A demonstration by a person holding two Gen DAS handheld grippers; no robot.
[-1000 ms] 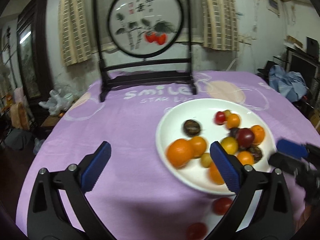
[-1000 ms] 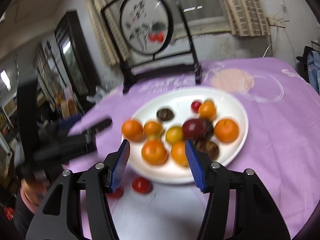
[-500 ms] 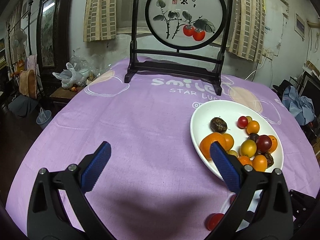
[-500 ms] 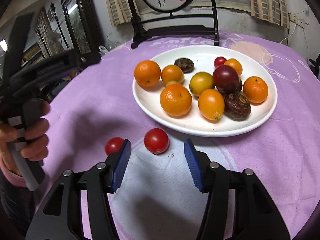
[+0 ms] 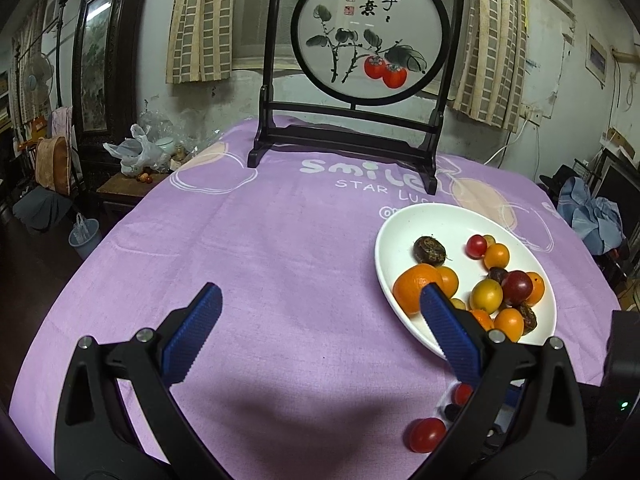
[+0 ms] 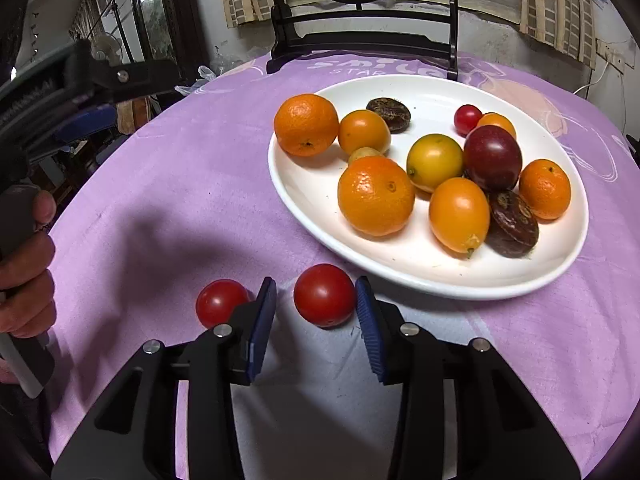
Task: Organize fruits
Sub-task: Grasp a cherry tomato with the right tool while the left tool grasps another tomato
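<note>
A white plate on the purple cloth holds several oranges, kumquats, a dark plum and brown passion fruits. Two red cherry tomatoes lie on the cloth in front of it. My right gripper is low over the cloth with its blue pads either side of one tomato; the right pad touches it, a gap shows at the left pad. The other tomato lies just left of the left finger. My left gripper is open and empty, left of the plate; a tomato shows below it.
A black wooden stand with a round painted screen stands at the table's far side. A side table with plastic bags sits off the left edge. The left hand and gripper handle show at the left of the right wrist view.
My right gripper has dropped toward the cloth and moved forward around one red tomato, its jaws narrowing. My left gripper has drawn back and left, away from the plate.
</note>
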